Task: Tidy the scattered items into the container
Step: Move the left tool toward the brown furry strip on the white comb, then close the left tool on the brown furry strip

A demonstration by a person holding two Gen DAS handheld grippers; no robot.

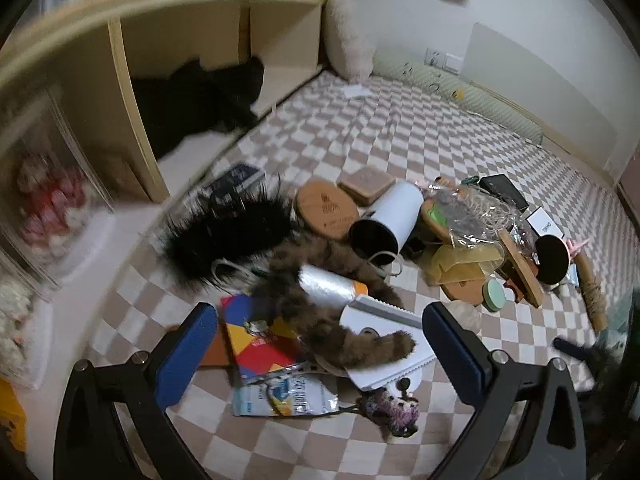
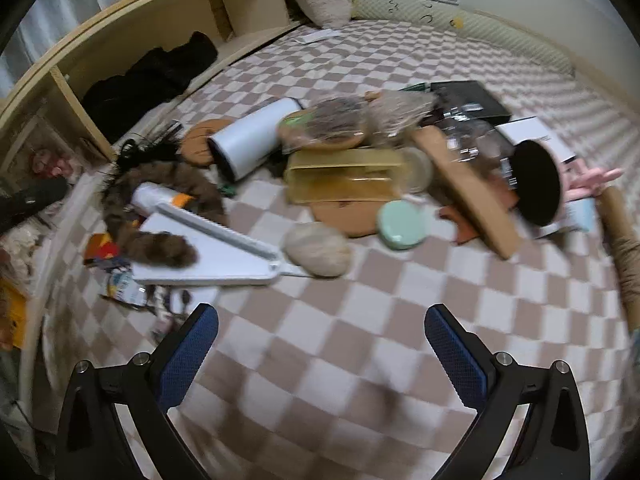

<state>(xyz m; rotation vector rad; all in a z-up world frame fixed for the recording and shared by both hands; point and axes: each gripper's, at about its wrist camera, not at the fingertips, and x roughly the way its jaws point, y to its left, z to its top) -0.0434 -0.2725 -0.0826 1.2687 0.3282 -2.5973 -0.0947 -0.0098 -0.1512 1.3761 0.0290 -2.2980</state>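
A heap of scattered items lies on a checkered bedspread. My left gripper is open, hovering over a brown furry tail draped on a white board, beside a colourful booklet and a silver roll. A white cylinder lies behind them. My right gripper is open above bare bedspread, short of a beige stone-like lump, a mint round tin and a yellow box. No container for the items is clearly identifiable.
A wooden shelf unit with black cloth inside runs along the left. A cream pillow and padded bumper line the far side. A black disc, wooden boards and a rope-wrapped post crowd the right.
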